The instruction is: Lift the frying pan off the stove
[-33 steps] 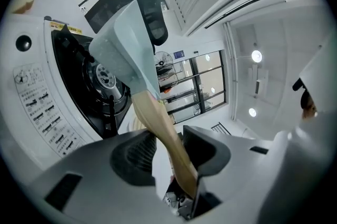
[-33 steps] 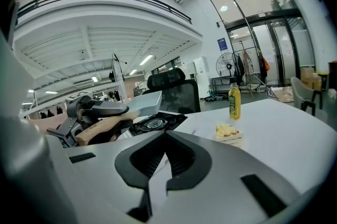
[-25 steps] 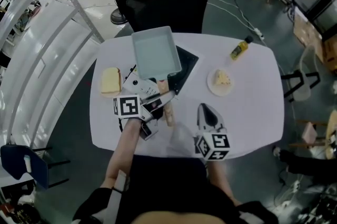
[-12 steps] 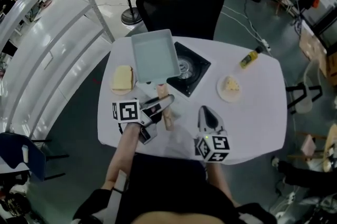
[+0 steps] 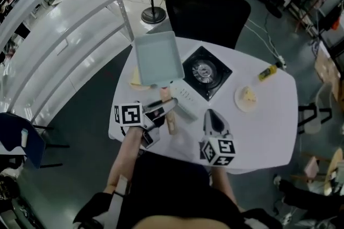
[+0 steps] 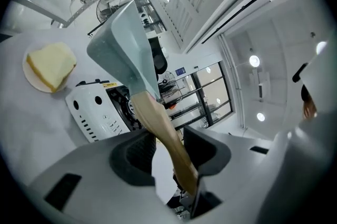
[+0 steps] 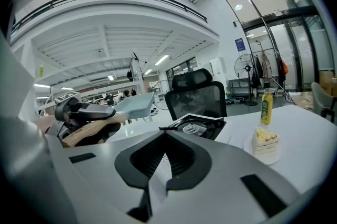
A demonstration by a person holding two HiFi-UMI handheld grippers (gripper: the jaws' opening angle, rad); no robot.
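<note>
Closest to you, your right gripper [image 5: 211, 116] hangs low over the front of the table [image 5: 269, 131] with its jaws pinched together on nothing, so it's basically a spare hand right now. A bit further out, your left gripper [image 5: 161, 108] has its jaws clamped at a middling width around the wooden handle [image 6: 158, 123], gripping near its free end, and that's what is carrying the frying pan [image 5: 157, 58]. The pan is the pale rectangular one, and it's up in the air, tilted, off to the left of the stove [image 5: 205, 73] and over the slice of bread [image 6: 50, 66] on its plate. The burner ring looks bare from above, so I'd say the lift itself is done and you're in the carry-away bit. What's next, as I read it: hold that squeeze steady, since a grip that far back on the handle gives the pan plenty of leverage to droop, level it out, and pick a free patch of table to park it on if you're putting it down. Further back, mind the cake plate [image 5: 248, 97] and the yellow bottle [image 5: 269, 70] on the right; the black chair [image 5: 209, 7] sits beyond the far edge.
</note>
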